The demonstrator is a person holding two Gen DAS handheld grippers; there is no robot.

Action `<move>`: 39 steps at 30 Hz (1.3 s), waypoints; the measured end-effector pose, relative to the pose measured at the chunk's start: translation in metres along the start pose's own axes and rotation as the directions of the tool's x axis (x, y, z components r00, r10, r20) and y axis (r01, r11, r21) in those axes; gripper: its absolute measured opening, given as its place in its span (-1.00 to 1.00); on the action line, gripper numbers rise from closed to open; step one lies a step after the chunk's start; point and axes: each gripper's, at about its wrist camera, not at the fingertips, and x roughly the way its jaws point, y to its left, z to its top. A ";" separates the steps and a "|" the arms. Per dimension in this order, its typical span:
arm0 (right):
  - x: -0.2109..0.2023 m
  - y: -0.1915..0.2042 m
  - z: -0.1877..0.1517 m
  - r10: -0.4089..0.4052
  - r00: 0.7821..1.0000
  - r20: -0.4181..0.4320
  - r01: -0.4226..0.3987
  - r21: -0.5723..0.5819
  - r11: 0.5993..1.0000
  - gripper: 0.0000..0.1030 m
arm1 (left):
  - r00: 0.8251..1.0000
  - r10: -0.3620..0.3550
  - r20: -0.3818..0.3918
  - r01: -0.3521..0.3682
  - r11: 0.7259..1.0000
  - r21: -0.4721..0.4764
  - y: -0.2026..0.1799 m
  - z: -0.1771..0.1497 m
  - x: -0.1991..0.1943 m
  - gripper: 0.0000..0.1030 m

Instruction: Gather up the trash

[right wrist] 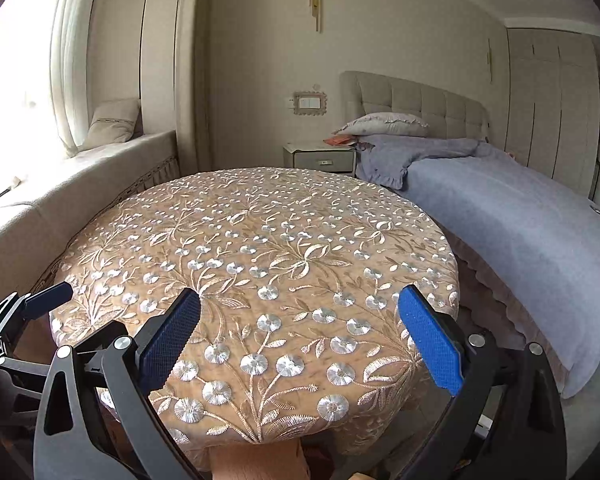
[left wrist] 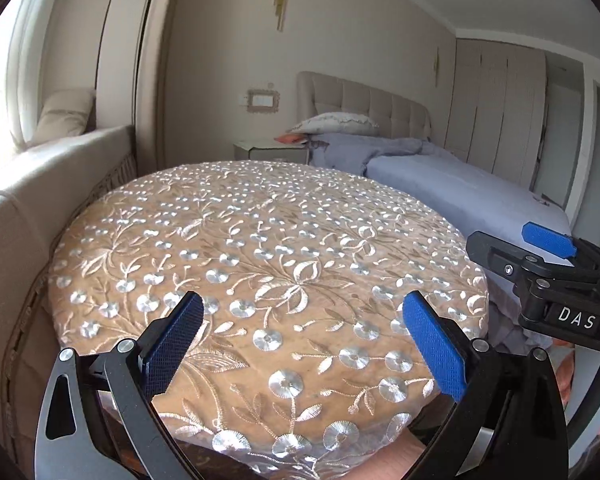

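A round table (left wrist: 260, 264) (right wrist: 260, 256) under a tan cloth with silver embroidered flowers fills the middle of both views. I see no trash on it. My left gripper (left wrist: 304, 344) hovers over the table's near edge, open, nothing between its blue pads. My right gripper (right wrist: 300, 336) is likewise open and empty above the near edge. In the left wrist view the right gripper (left wrist: 540, 256) shows at the right side. In the right wrist view the left gripper's fingers (right wrist: 48, 296) show at the left edge.
A bed (right wrist: 520, 216) with a lilac cover lies to the right of the table, a pillow (right wrist: 384, 124) at its head. A grey nightstand (right wrist: 320, 156) stands behind the table. A cushioned window seat (right wrist: 60, 184) runs along the left. Wardrobe doors (right wrist: 552, 100) line the right wall.
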 end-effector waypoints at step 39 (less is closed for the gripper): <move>-0.052 0.044 0.001 -0.066 0.995 0.072 0.071 -0.066 0.995 0.91 | 0.987 0.002 0.163 0.006 0.999 -0.047 0.026 0.006 -0.065 0.90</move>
